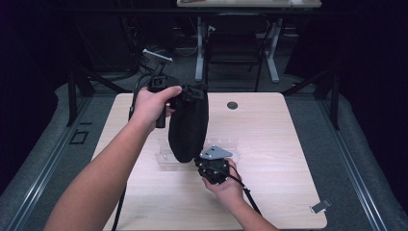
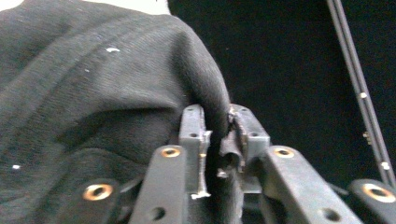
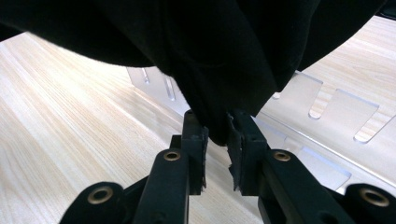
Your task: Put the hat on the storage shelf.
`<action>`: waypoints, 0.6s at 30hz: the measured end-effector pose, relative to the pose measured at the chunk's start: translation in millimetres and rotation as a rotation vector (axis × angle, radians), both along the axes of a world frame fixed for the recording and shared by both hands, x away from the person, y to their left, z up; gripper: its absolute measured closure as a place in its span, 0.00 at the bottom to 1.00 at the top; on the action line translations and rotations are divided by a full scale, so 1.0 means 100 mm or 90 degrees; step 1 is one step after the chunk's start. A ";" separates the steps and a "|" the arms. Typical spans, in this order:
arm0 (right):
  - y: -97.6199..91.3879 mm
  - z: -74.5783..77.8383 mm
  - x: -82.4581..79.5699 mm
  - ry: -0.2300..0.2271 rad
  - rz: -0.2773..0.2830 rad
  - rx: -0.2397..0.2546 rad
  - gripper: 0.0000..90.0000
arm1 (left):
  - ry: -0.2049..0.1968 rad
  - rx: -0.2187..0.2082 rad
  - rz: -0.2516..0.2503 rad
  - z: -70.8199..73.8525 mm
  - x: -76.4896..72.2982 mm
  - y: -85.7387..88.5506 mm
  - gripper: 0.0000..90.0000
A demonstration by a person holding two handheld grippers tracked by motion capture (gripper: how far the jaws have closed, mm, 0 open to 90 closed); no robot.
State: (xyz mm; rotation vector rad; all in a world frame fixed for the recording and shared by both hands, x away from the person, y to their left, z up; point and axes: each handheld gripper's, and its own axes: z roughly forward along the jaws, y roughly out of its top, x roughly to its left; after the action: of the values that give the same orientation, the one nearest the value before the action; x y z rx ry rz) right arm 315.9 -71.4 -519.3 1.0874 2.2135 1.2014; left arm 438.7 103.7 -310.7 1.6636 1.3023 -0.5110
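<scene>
- Evidently pinched black cloth bag [image 1: 188, 126] at frame centre: left gripper [image 2: 216, 140] clamped on top hem, right gripper [image 3: 216, 140] nipping bottom fold.
- Best kept taut above clear tray [image 1: 166, 155], grips firm.

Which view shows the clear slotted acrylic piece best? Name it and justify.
The right gripper view: the clear slotted acrylic piece lies close on the wooden table, its cutouts distinct, beneath the black cloth bag. The high view gives only faint outlines beside the bag. The left gripper view offers bag fabric and dark background.
</scene>
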 end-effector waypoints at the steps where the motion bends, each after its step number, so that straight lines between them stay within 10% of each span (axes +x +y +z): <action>1: 0.00 0.00 0.00 0.000 0.000 0.000 0.86 | 0.001 -0.004 -0.003 0.00 0.00 0.00 0.84; 11: -0.01 0.00 0.00 -0.017 -0.005 -0.041 0.94 | -0.003 -0.007 -0.013 -0.01 0.00 -0.03 0.75; 18: -0.11 -0.02 0.05 0.005 -0.006 0.000 0.94 | -0.006 -0.016 -0.003 0.01 -0.01 0.06 0.74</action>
State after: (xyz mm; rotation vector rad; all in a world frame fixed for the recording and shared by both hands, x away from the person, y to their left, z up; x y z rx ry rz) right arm 320.8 -82.8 -520.9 1.1025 2.2118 1.1952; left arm 437.9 109.8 -310.2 1.6475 1.2806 -0.5207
